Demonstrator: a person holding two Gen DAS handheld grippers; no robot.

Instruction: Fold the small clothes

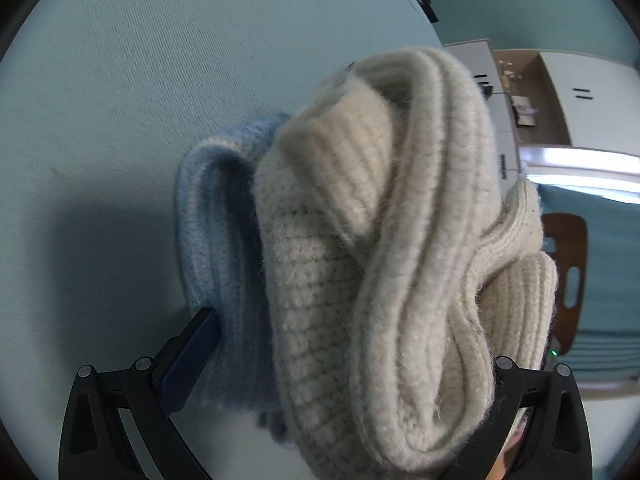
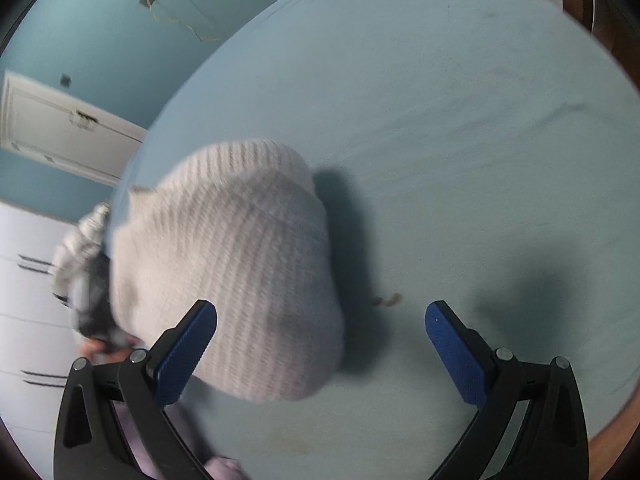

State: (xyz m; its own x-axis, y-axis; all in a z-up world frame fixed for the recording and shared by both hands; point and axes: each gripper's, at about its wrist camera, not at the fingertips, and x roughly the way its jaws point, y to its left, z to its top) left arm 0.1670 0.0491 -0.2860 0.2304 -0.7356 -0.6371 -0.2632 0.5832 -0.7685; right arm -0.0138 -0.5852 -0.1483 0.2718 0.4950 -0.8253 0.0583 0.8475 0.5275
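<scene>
Cream knitwear [image 1: 380, 240], chunky, ribbed and fuzzy, fills the middle of the left wrist view, bunched in thick rolls with a pale blue knit part [image 1: 216, 232] beside it, gripped by the left gripper [image 1: 344, 360]. It hangs over the light blue sheet [image 2: 460, 140]. Right gripper [image 2: 320, 320] stands wide and empty at lower frame. Judged step: carrying the bundle; next it needs laying flat and spreading.

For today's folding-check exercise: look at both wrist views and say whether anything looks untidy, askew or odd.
Yes. The cream knit garment is bunched in twisted rolls between the left gripper's fingers, together with a blue knit piece, not folded flat. The right gripper is open and empty above the light blue sheet.
</scene>
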